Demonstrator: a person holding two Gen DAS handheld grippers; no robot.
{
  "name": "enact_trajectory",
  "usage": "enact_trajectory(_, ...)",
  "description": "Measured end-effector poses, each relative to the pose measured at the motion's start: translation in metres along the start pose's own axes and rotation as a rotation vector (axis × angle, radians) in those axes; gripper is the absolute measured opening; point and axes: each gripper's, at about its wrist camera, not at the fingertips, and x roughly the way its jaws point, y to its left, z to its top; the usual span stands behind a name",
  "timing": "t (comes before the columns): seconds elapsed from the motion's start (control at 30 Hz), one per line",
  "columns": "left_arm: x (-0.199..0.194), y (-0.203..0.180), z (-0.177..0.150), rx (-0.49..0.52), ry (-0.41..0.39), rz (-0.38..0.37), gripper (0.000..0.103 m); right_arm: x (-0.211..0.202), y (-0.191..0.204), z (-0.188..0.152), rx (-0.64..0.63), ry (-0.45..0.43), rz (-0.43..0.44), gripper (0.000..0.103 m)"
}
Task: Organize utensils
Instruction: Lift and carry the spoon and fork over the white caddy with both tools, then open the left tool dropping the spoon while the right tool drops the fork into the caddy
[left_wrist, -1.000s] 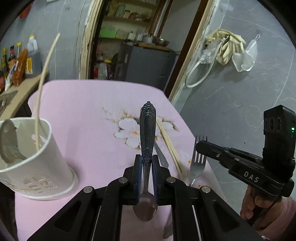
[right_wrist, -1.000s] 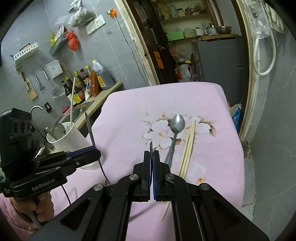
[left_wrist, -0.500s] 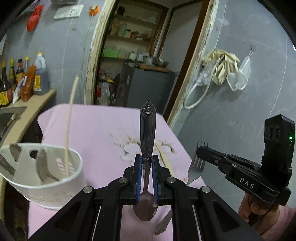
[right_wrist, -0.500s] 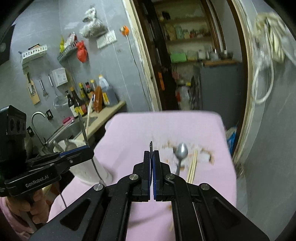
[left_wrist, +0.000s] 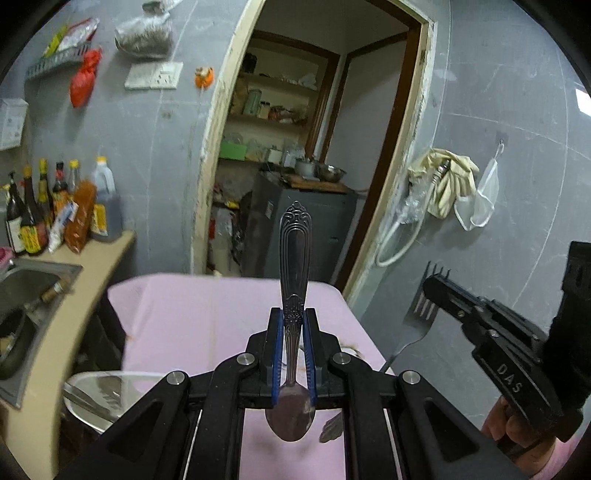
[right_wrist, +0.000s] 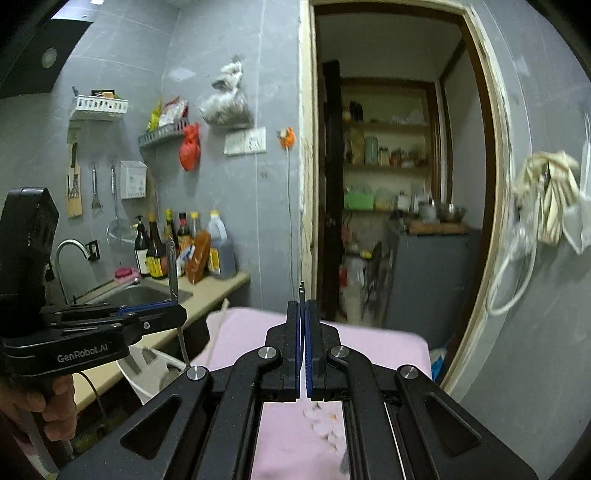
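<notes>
In the left wrist view my left gripper (left_wrist: 294, 314) is shut on a steel spoon (left_wrist: 294, 251); its ornate handle points forward and up, its bowl lies back toward the camera. At the right my right gripper (left_wrist: 434, 286) grips a fork (left_wrist: 424, 310) with the tines up. In the right wrist view the right gripper (right_wrist: 303, 306) is shut, with the fork (right_wrist: 302, 290) edge-on as a thin sliver above the tips. The left gripper (right_wrist: 179, 314) with the spoon (right_wrist: 171, 262) hangs over the white utensil holder (right_wrist: 147, 365), which holds a chopstick (right_wrist: 218, 325).
The pink-clothed table (left_wrist: 203, 314) lies low in view, with the holder's rim (left_wrist: 96, 376) at its near left. A counter with a sink (left_wrist: 26, 284) and sauce bottles (left_wrist: 55, 218) runs along the left. Behind the table are a doorway and a grey cabinet (left_wrist: 325, 229).
Both grippers have risen and tipped upward with the spoon and fork still gripped. Table and holder have sunk low in both views; the spoon and chopsticks on the cloth have dropped out of sight.
</notes>
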Motion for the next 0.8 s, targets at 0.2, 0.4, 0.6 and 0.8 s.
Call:
enact_trajectory(0.2, -0.024, 0.031, 0.019, -0.002, -0.057, 0.039, 0.010, 0.000, 0.032, 0.025, -0.010, -0.065, 0.000, 0.002)
enact_trajectory(0.4, -0.049, 0.074, 0.032, -0.027, -0.115, 0.085, 0.010, 0.015, 0.064, 0.035, -0.015, -0.102, 0.001, 0.002)
enact_trajectory(0.6, -0.055, 0.122, 0.030, -0.069, -0.124, 0.135, 0.010, 0.033, 0.095, 0.026, -0.089, -0.076, -0.054, 0.002)
enact_trajectory(0.8, -0.043, 0.160, 0.012, -0.118, -0.090, 0.133, 0.010, 0.049, 0.113, 0.009, -0.144, -0.020, -0.122, 0.002)
